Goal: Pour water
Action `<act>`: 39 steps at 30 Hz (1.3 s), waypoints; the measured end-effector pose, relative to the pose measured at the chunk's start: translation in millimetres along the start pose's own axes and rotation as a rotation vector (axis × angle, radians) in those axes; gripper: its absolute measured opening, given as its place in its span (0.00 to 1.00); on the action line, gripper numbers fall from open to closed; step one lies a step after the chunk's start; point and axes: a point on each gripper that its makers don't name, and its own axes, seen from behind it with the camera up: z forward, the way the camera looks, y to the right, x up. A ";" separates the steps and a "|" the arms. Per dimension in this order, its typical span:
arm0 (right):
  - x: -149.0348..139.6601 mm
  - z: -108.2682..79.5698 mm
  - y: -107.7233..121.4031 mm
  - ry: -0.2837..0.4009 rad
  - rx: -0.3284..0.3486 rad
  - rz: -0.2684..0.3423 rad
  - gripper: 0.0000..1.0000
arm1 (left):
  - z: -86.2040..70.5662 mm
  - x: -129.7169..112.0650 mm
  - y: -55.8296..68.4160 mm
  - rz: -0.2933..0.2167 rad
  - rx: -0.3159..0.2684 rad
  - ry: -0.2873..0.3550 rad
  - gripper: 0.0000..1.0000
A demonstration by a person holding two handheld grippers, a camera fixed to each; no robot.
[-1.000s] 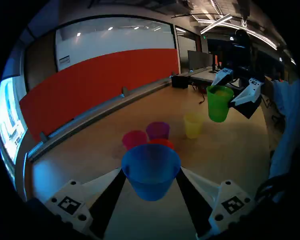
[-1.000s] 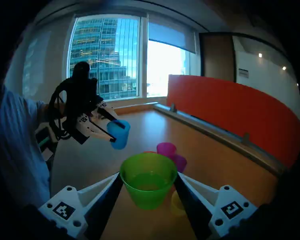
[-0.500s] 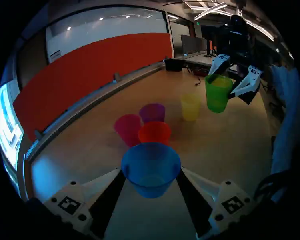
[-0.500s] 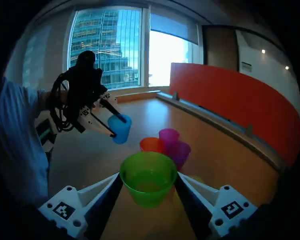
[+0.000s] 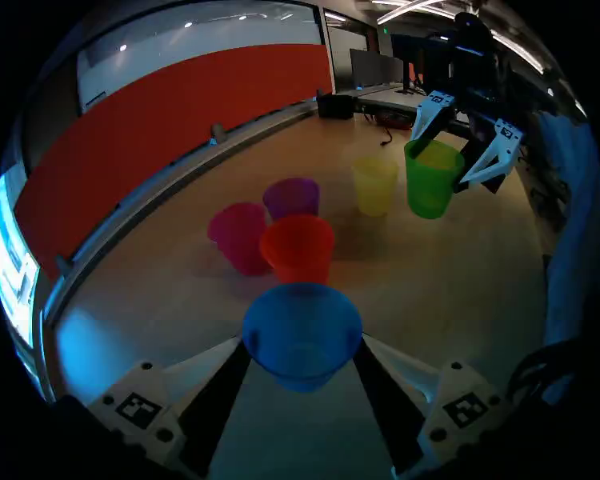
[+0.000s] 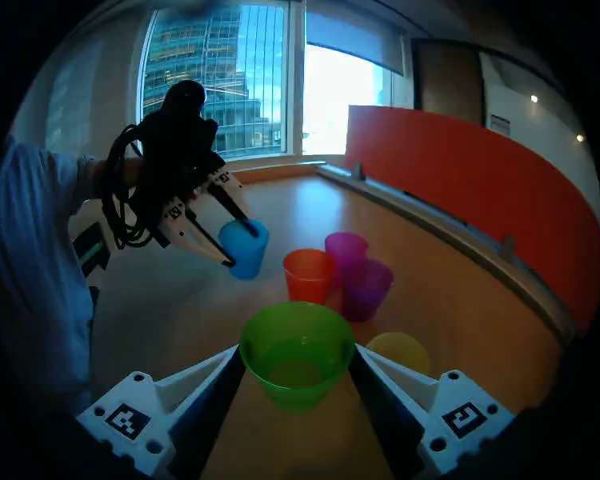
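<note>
Fingers of left gripper (image 5: 302, 356) clamped on blue cup (image 5: 302, 332), one at each side; cup upright, off the table (image 5: 460, 272). Same at right gripper (image 6: 297, 368): fingers clamped on green cup (image 6: 297, 360), upright, in the air. Pale disc at bottom of green cup; water or not, cannot tell.

In left gripper view: green cup at upper right, tipped a little, just beside yellow cup (image 5: 374, 184).

On table, a tight cluster: orange cup (image 5: 298, 246) nearest, pink cup (image 5: 238, 236) and purple cup (image 5: 291, 198) behind it, touching or nearly so. Yellow cup apart from cluster, standing alone.

In right gripper view: blue cup at left, tipped slightly, near orange cup but not touching. Blue sleeve (image 6: 28, 264) at left edge. Red wall (image 5: 164, 112) along far side of table; window (image 6: 220, 80) beyond.
</note>
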 end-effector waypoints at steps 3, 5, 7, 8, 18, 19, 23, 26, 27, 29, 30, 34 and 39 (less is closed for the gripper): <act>-3.5 2.4 -0.6 -0.007 0.003 0.004 0.91 | 4.6 -4.2 0.4 -0.008 -0.006 -0.006 0.86; -6.2 3.6 -0.7 -0.012 0.004 0.006 0.91 | 7.3 -6.9 0.6 -0.014 -0.010 -0.008 0.86; -8.0 4.4 -0.1 -0.015 0.003 0.006 0.91 | 9.3 -8.4 1.0 -0.020 -0.012 -0.008 0.86; -8.8 4.8 0.1 -0.017 0.002 0.006 0.91 | 10.2 -9.0 1.2 -0.023 -0.013 -0.008 0.86; -13.1 7.2 1.1 -0.023 0.001 0.014 0.91 | 18.0 -16.7 4.0 -0.048 -0.026 -0.007 0.86; -14.0 7.3 1.2 -0.025 0.000 0.013 0.91 | 18.2 -17.1 4.1 -0.048 -0.026 -0.005 0.86; -16.3 8.7 1.6 -0.032 -0.002 0.012 0.91 | 18.0 -18.9 4.6 -0.056 -0.027 -0.003 0.86; -16.9 10.0 0.9 -0.034 -0.001 0.012 0.91 | 17.2 -22.0 4.8 -0.064 -0.032 -0.008 0.86; -17.0 10.5 0.9 -0.034 0.000 0.012 0.91 | 16.9 -22.9 4.7 -0.066 -0.032 -0.010 0.86; -17.2 11.3 0.8 -0.034 0.000 0.012 0.91 | 16.5 -24.8 4.3 -0.070 -0.032 -0.014 0.88; -17.2 11.8 0.7 -0.035 0.000 0.012 0.91 | 16.2 -25.3 3.9 -0.071 -0.030 -0.015 0.90; -17.9 14.0 0.3 -0.036 0.001 0.011 0.91 | 14.7 -27.1 2.1 -0.072 -0.020 -0.020 0.95; -20.8 17.0 -0.3 -0.038 0.000 0.012 0.91 | 11.4 -30.5 1.7 -0.073 -0.015 -0.029 0.96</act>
